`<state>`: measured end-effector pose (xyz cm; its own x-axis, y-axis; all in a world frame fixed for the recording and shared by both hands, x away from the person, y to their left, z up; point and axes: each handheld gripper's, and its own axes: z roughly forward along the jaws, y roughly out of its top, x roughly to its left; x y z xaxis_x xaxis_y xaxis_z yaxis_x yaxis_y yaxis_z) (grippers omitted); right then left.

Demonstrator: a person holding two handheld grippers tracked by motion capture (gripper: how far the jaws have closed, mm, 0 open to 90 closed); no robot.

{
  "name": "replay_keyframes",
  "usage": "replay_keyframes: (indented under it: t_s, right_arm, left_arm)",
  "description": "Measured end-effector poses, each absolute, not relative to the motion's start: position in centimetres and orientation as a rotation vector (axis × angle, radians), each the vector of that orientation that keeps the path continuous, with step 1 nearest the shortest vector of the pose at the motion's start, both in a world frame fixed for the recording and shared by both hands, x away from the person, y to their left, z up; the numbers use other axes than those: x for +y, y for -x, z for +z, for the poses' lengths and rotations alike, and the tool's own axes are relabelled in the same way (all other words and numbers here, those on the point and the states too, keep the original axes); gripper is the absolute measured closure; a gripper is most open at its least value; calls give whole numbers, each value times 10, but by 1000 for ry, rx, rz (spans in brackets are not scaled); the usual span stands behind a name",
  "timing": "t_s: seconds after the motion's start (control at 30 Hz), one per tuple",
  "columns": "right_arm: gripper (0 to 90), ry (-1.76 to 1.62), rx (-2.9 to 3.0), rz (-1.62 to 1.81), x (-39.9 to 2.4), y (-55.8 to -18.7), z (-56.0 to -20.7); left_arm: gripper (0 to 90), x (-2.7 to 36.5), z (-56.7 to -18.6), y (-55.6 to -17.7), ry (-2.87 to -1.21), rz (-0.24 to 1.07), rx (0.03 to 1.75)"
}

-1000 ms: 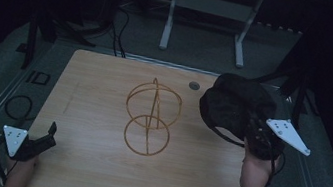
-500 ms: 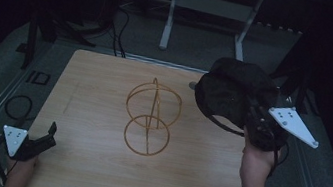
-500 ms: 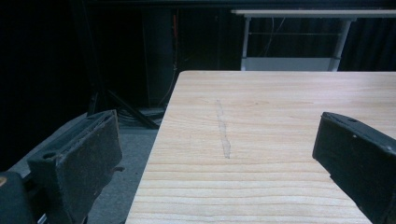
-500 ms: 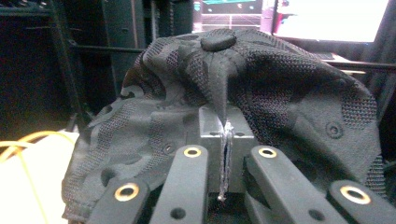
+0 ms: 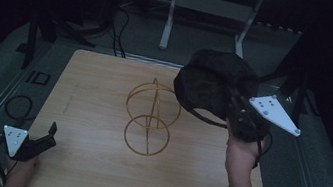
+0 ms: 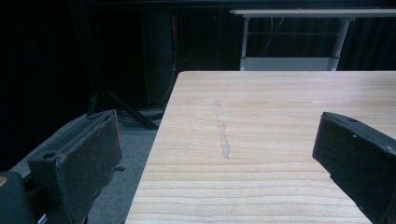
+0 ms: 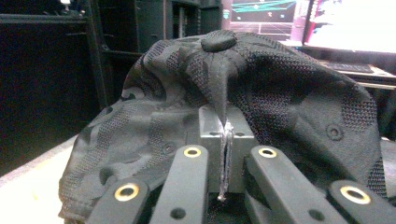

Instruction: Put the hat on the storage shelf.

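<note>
Cap held up at the right, wire stand mid-table, left gripper idle.

At the near left corner of the table (image 5: 104, 89), the left gripper (image 5: 49, 136) sits low in a hand, its jaws spread wide with bare wood between them, holding nothing. At the centre stands the stand (image 5: 149, 116), a gold wire frame of rings, upright on the wood. Just right of it, and above the table's far right part, the right gripper (image 7: 226, 140) has its jaws clamped tight on a fold of the cap (image 5: 211, 85), a dark patterned one, which hangs bunched in the air with its edge close beside the stand's top ring.
</note>
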<state>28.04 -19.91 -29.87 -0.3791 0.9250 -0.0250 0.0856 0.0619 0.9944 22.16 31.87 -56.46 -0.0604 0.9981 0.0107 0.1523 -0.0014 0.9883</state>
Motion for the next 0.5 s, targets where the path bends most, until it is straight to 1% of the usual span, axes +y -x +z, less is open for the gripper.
replay_keyframes:
  t_s: [0.5]
  right_arm:
    - [884, -944, 1665, 1463, -152, -283, -298]
  left_arm:
    - [18, 319, -565, -221, -1299, 1180, 1361]
